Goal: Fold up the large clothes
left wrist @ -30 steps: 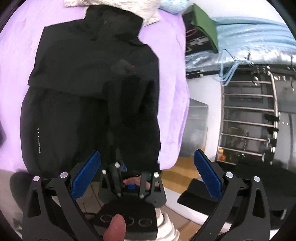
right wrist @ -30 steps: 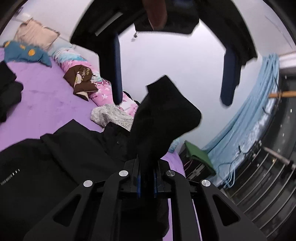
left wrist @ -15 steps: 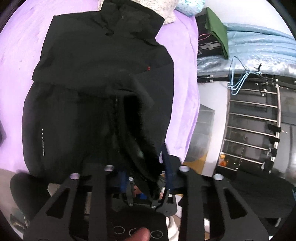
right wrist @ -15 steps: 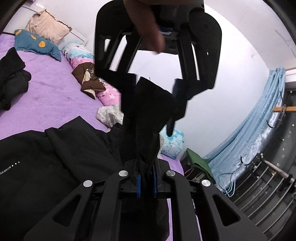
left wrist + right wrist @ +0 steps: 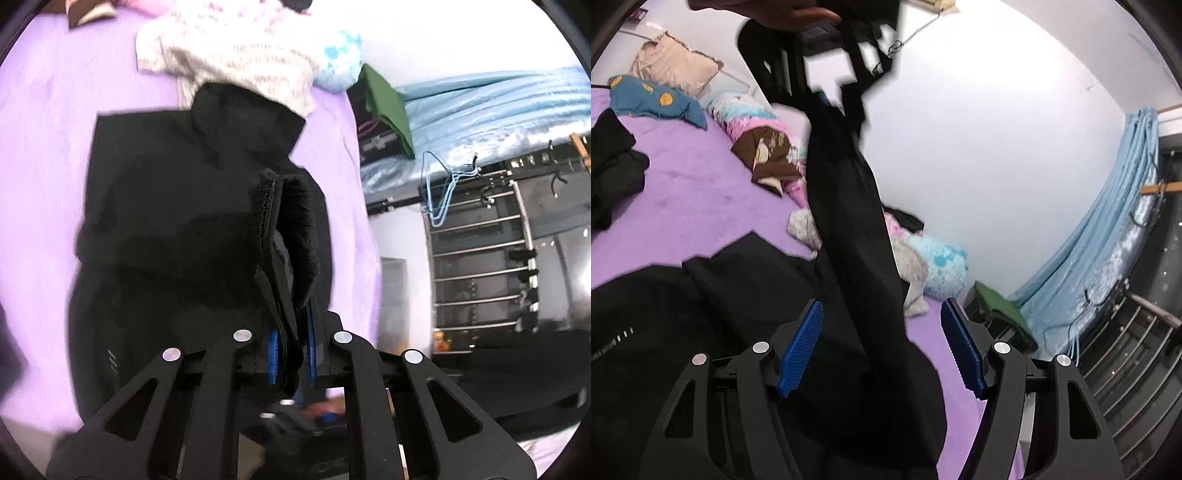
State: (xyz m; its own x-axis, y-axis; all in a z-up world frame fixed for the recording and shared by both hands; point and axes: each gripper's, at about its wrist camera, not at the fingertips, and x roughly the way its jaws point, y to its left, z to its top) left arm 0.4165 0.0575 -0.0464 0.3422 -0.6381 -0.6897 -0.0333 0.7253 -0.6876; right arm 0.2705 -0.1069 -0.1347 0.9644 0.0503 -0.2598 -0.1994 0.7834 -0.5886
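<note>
A black jacket (image 5: pixel 166 221) lies spread on the purple bed (image 5: pixel 44 147), collar toward the far end. My left gripper (image 5: pixel 291 350) has its jaws closing, the blue pads pressing the black sleeve (image 5: pixel 295 229) near its ribbed cuff. In the right wrist view the sleeve (image 5: pixel 849 221) hangs down from the left gripper (image 5: pixel 827 99) at the top of the picture, with a hand above it. My right gripper (image 5: pixel 881 347) is opening; the sleeve passes between its blue pads (image 5: pixel 801 343) without touching them. The jacket body (image 5: pixel 701 314) lies to the lower left.
A pale patterned garment (image 5: pixel 240 44) and a light-blue pillow (image 5: pixel 340 62) lie beyond the collar. A green cloth (image 5: pixel 388 107) sits on a black box by the bed's right edge. A blue curtain (image 5: pixel 1108 240), hangers (image 5: pixel 443 192) and a metal rack (image 5: pixel 487 258) stand right. Black clothes (image 5: pixel 613 166) lie far left.
The left gripper went from wide open to shut on the sleeve and now holds it up. The right gripper, shut on the sleeve before, has opened and let it go.
</note>
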